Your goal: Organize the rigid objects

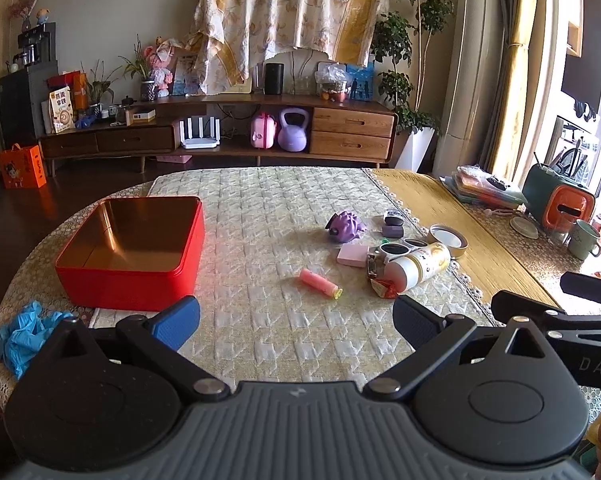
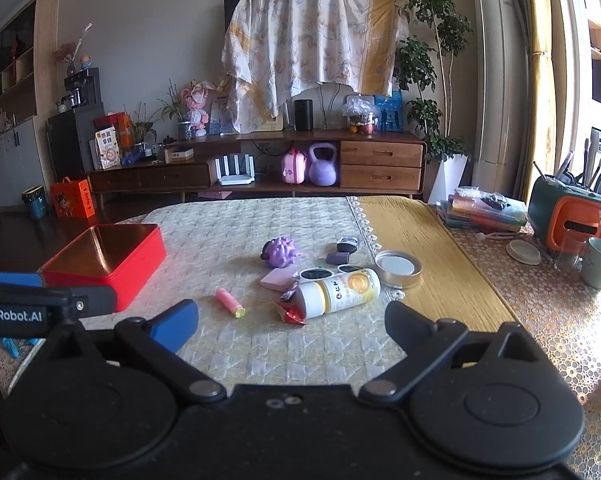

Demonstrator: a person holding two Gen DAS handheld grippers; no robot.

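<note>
Clutter for the red tin (image 1: 130, 248) lies in a loose heap on the quilted cloth (image 1: 260, 208), to the tin's right and well apart from it. From your left wrist view, the left gripper (image 1: 296, 320) hovers low over the near edge, jaws spread wide and holding nothing; the pink tube (image 1: 320, 283) lies alone between tin and heap, so it looks the easiest first pick. Straddle it across its short axis and close gently, since it will likely roll. Beyond it the bottle (image 1: 418, 266) lies on its side, touching a red wrapper (image 1: 384, 288), sunglasses (image 1: 402, 249) and a pink block (image 1: 352, 255). This view alone shows the blue glove (image 1: 22, 336) crumpled by the tin's near corner. From your right wrist view, the right gripper (image 2: 292, 322) is likewise spread and empty, pointed more squarely at the bottle (image 2: 336, 292). Here the purple toy (image 2: 280, 252), round lid (image 2: 398, 268) and mug (image 2: 600, 266) read more clearly, and the tin (image 2: 104, 264) shows bare inside.
</note>
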